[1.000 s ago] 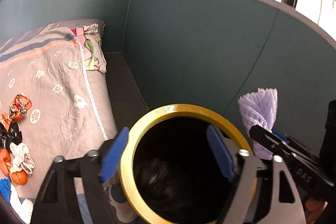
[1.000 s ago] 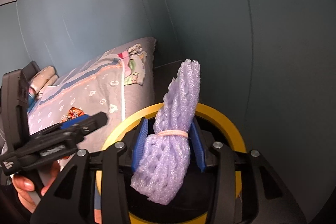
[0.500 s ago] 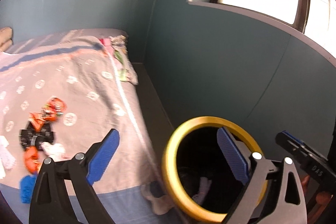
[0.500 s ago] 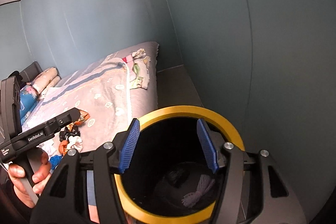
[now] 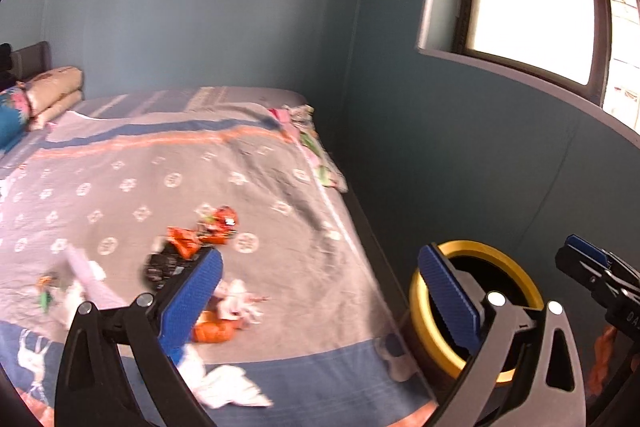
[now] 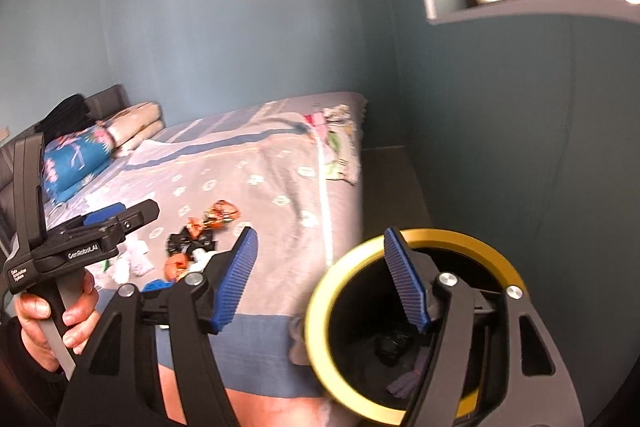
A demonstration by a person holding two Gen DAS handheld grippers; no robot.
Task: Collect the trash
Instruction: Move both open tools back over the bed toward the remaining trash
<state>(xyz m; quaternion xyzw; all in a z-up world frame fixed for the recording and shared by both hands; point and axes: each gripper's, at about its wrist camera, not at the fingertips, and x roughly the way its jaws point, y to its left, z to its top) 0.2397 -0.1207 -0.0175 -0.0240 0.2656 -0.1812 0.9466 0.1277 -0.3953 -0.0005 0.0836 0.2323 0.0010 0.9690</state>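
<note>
Jaws on both grippers spread wide, nothing between them: left gripper (image 5: 320,303) aimed over the bed, right gripper (image 6: 326,281) hanging just above the bin's rim.

Grey patterned bedspread with blue band and white medallions (image 5: 132,163) fills most of both views. Dark teal wall runs along its right side; window up right.

Round black waste bin with yellow rim (image 6: 340,287) stands on the floor at the bed's near corner, just beside the mattress. Purple foam netting (image 6: 404,381) and a dark scrap already lie at the bottom.

Trash left: a loose cluster on the bedspread, near the foot end. Orange crinkly snack wrappers (image 5: 218,225), black foil wrapper (image 5: 164,267), crumpled white tissues (image 5: 240,301), a white paper piece (image 5: 228,389) at the blue band, a small blue scrap (image 6: 156,285).

Handling, judged: all very light, soft, crushable. Foil wrappers are likely slippery and springy, so pinch at a crumpled ridge or twisted end, not a flat face. Tissue compresses; take it at the bulk of the wad. Risk of catching the bedspread fabric with a low pinch.

Obstructions: pieces touch or overlap, so one grab may lift two. Folded pillows and blue floral bedding (image 6: 76,159) sit well apart at the head end, not in the way.
</note>
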